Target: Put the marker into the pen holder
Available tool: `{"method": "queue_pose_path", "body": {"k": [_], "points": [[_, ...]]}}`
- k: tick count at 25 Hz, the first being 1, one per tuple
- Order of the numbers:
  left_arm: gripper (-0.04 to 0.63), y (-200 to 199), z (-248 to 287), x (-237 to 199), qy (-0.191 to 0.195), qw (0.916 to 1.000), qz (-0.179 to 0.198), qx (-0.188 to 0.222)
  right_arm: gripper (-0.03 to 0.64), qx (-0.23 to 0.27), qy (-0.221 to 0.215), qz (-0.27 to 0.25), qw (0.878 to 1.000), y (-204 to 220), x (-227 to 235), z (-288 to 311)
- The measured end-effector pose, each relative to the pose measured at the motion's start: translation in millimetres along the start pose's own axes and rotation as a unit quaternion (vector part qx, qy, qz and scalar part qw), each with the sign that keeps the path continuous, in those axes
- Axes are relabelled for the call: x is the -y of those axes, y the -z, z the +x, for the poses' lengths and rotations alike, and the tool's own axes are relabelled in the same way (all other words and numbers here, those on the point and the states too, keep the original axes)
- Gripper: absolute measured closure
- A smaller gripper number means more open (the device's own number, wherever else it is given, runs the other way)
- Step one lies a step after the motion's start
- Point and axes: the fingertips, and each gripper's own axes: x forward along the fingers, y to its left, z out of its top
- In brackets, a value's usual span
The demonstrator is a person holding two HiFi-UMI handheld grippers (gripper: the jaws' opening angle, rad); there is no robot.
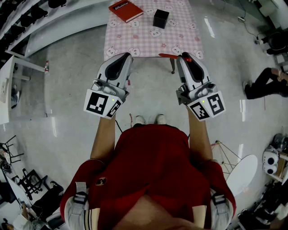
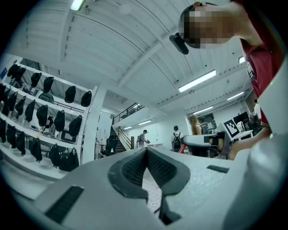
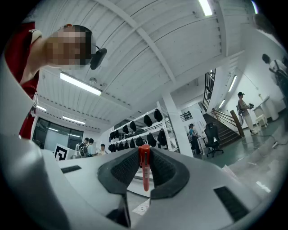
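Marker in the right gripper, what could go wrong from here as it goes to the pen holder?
1. The marker sits crosswise in the right gripper, pinched over a short stretch; it may pivot or slip on the way.
2. The pen holder has a small mouth: a tilted marker could catch its rim.
3. The pen holder seems to stand loose on the table, near the book; a bump might tip or shove it.

A pale glossy floor [image 1: 67, 58] surrounds a pink-checked table [image 1: 148, 45], with shelves [image 2: 27, 123] of black bags [image 2: 69, 94], a staircase [image 2: 122, 134] and ceiling strip lights [image 2: 196, 81].
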Motion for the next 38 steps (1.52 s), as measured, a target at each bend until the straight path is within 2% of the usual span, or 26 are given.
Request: {"method": "queue_pose_path", "body": {"k": [16,28,38], "points": [[0.589,8,0,3,0.007,1.0,0.0,-0.003,0.551,0.002,0.006,0.009,1.0,1,6,-4],[0.589,18,-46,-48,-0.008,1.0,-0.004,0.002,0.551,-0.004,0.036,0.028,0.999,34,-13,19],[0.589,23,-34,-82,-0.017,0.9998,-0.005,-0.001,0.551,-0.009,0.033,0.023,0.999,43,0,52]]}}
